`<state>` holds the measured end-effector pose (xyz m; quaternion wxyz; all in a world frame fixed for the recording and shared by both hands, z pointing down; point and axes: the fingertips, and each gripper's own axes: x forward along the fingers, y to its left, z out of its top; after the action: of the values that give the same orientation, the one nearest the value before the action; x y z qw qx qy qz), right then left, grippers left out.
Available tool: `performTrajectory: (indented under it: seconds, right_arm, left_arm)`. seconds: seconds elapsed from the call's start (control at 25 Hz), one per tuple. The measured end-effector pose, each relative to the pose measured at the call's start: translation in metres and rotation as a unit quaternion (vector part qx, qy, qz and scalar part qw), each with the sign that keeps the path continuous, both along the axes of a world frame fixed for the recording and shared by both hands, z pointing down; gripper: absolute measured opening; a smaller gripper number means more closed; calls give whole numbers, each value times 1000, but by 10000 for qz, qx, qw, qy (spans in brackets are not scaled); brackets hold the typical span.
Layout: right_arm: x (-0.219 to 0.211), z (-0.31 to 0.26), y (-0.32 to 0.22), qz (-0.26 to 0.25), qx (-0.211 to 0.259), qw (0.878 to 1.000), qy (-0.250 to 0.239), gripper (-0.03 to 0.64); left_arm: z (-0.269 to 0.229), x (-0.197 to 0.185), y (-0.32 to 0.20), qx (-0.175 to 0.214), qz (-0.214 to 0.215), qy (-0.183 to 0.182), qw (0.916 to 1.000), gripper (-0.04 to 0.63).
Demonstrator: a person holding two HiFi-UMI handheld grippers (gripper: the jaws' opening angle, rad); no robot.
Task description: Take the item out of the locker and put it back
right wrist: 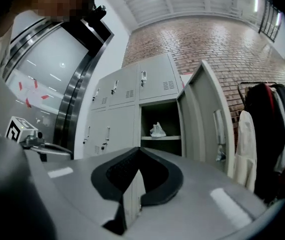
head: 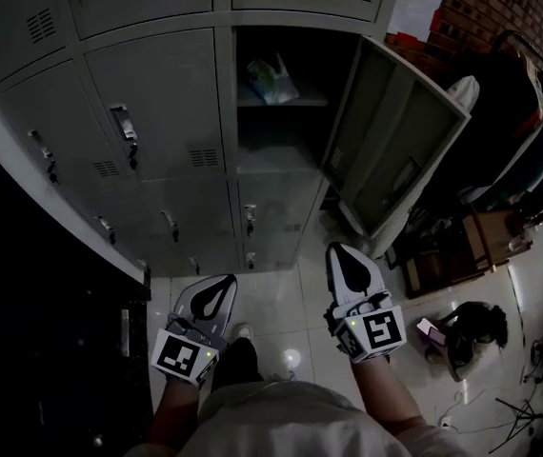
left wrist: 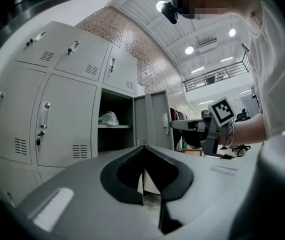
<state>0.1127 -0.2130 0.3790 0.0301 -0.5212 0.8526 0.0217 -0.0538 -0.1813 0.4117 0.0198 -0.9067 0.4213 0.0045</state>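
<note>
A pale crumpled plastic bag lies on the shelf of the one open locker; it also shows in the left gripper view and the right gripper view. The locker's grey door stands swung out to the right. My left gripper is held low in front of the closed lower lockers, jaws shut and empty. Level with it, my right gripper points at the open locker from well short of it, also shut with nothing in it.
Closed grey lockers fill the wall left of and below the open one. A clothes rack with hanging garments stands at the right by the brick wall. A wooden crate and a dark bag sit on the tiled floor.
</note>
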Motion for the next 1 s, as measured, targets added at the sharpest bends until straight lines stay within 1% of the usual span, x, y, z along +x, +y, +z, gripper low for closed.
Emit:
performTrajectory:
  seconds: [0.2,0.32,0.44,0.56,0.72,0.88,1.0]
  right_arm:
    - [13,24,99,-325,-166,9992,171,0]
    - [24,38,147,-434,-384,9983,105,0]
    - [27,48,180,-510,-574,9970,19,0]
    - [25,51,197,-541,-627,9966,-31,0]
    - [16,50,210,-598,-742,9953,-169,0]
    - [0,41,214,-660,-614,9959,-110,0]
    - [-7,37,214,-642,-561,9963,-64,0]
  left_arm:
    - [5,33,84,-1,-201,81,9998,0]
    - [9,51,133,-89,-172,15,9998,0]
    - [5,57,162,-111,-164,-76,9998,0]
    - [3,55,174,-41,-171,-166,9997,0]
    - [-2,55,183,-87,-80,-100,9999,0]
    - [-8,47,184,-87,15,-106,9999,0]
    - [-13,45,184,37,69,-84,9999,0]
